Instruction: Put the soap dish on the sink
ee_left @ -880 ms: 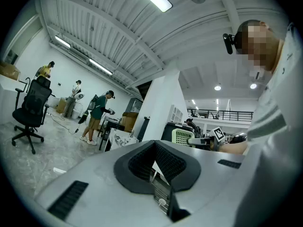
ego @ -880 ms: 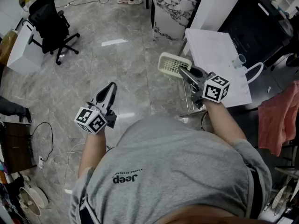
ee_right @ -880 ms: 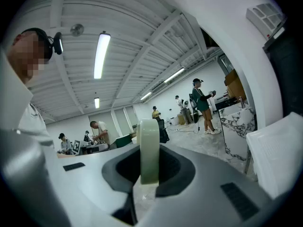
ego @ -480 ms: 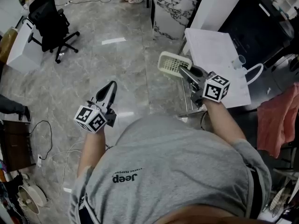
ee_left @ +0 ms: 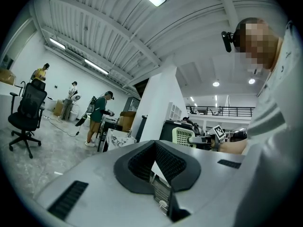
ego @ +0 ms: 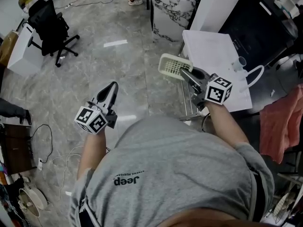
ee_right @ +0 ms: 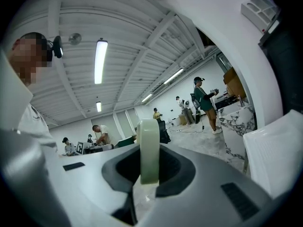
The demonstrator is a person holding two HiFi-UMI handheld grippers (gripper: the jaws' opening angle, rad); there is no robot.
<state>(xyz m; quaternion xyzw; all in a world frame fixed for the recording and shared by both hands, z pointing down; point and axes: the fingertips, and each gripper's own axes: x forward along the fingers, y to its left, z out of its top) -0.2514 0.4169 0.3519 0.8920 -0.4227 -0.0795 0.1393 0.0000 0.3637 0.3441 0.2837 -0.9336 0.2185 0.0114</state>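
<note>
A pale slotted soap dish [ego: 173, 64] is held in the air, with my right gripper [ego: 186, 73] shut on its near edge. It hangs just left of the white sink top [ego: 208, 45], close to that top's front left corner. In the right gripper view the dish [ee_right: 149, 148] stands edge-on between the jaws, pinched from both sides. My left gripper [ego: 112, 88] is held lower left over the floor, shut with nothing in it. In the left gripper view the jaws [ee_left: 154, 148] meet in a point, and the dish [ee_left: 183, 136] shows in the distance.
A curved white tap [ego: 255, 71] stands at the sink top's right side. A marble-patterned block [ego: 171, 6] is beyond the sink. A black office chair [ego: 51, 25] stands far left on the grey stone floor [ego: 118, 56]. A pink cloth [ego: 284, 122] hangs at right. Several people stand in the distance.
</note>
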